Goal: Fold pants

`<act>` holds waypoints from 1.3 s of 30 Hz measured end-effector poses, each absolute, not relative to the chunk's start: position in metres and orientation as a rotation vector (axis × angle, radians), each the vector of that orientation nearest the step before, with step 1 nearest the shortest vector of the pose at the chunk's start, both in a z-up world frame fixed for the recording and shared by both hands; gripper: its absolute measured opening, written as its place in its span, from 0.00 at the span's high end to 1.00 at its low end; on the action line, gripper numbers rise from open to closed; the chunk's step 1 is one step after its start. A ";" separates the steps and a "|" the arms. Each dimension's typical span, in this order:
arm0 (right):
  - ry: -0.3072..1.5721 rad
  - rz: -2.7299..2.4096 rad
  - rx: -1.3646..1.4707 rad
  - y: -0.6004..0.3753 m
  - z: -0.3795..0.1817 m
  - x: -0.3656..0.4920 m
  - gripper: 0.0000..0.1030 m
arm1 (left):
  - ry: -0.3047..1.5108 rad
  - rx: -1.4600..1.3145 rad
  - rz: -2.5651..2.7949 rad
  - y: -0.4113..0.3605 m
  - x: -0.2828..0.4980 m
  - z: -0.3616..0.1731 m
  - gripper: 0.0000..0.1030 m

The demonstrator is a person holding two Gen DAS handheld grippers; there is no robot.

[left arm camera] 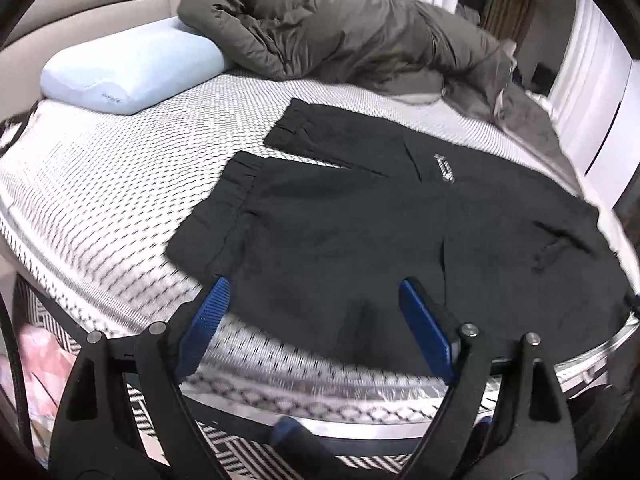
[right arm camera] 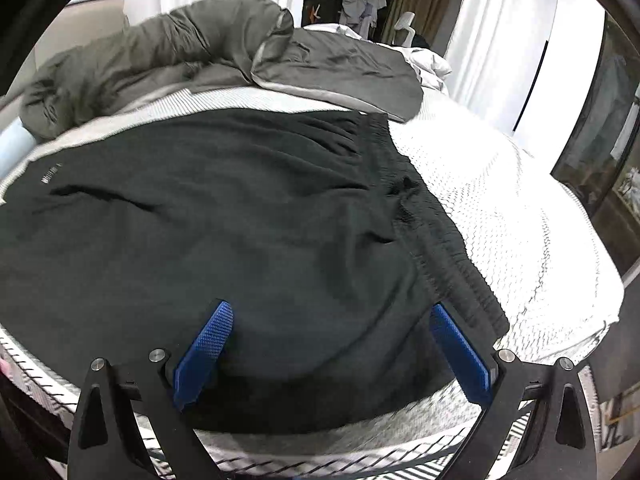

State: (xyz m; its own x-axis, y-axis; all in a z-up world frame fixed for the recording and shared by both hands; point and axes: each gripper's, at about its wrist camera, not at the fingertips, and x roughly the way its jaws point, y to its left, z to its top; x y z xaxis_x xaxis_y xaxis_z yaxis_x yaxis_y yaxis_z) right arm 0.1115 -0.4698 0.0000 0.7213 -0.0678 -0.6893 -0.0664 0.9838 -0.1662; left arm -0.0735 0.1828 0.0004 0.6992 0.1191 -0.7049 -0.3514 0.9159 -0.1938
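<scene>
The black pants (left arm camera: 400, 232) are being spread on the mattress (left arm camera: 100, 200) ahead of both grippers. The left gripper (left arm camera: 312, 292) and right gripper (right arm camera: 332, 316) are being held wide apart, nothing grasped

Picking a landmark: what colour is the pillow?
Pale blue pillow, clearest in the left wrist view.

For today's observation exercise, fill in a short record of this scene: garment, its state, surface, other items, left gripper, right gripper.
garment: black pants
state: spread flat, legs apart, not yet folded
surface: patterned mattress
other items: light blue pillow; grey duvet bunched at the far side
left gripper: open, over the near leg's edge
right gripper: open, near the waistband
</scene>
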 end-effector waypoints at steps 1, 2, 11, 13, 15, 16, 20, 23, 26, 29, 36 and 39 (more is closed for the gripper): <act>0.759 0.012 -0.161 -0.471 0.002 0.107 0.02 | 0.746 -0.352 0.282 0.187 -0.082 0.002 0.17; 0.751 0.028 -0.130 -0.471 0.004 0.099 0.02 | 0.743 -0.369 0.291 0.190 -0.089 0.003 0.17; 0.792 0.073 -0.019 -0.479 -0.013 0.072 0.02 | 0.737 -0.692 0.211 0.227 -0.103 -0.030 0.52; 0.797 0.072 -0.016 -0.483 -0.015 0.072 0.02 | 0.751 -0.685 0.203 0.226 -0.096 -0.034 0.52; 0.800 0.065 0.004 -0.487 -0.018 0.070 0.02 | 0.768 -0.704 0.220 0.230 -0.089 -0.040 0.52; 0.798 0.060 0.016 -0.490 -0.020 0.071 0.02 | 0.763 -0.724 0.225 0.232 -0.086 -0.042 0.52; 0.790 0.027 0.106 -0.507 -0.022 0.073 0.02 | 0.722 -0.770 0.254 0.235 -0.077 -0.043 0.53; 0.768 0.015 0.211 -0.530 -0.020 0.067 0.02 | 0.702 -0.736 0.271 0.229 -0.075 -0.036 0.61; 0.758 0.006 0.302 -0.552 -0.022 0.063 0.02 | 0.683 -0.716 0.256 0.225 -0.083 -0.031 0.80; 0.759 0.032 0.389 -0.567 -0.028 0.067 0.13 | 0.675 -0.727 0.222 0.222 -0.088 -0.029 0.81; 0.703 0.061 0.448 -0.576 -0.031 0.097 0.18 | 0.718 -0.743 0.229 0.228 -0.067 -0.045 0.81; 0.691 0.060 0.501 -0.588 -0.034 0.107 0.25 | 0.699 -0.748 0.248 0.229 -0.059 -0.048 0.89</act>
State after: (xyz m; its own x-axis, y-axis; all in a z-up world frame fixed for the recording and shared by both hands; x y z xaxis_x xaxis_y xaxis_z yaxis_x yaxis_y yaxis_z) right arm 0.1071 -0.5883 -0.0339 0.7737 0.2153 -0.5958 0.1103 0.8803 0.4614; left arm -0.0590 0.2291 -0.0478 0.7494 -0.0330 -0.6613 -0.4430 0.7173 -0.5378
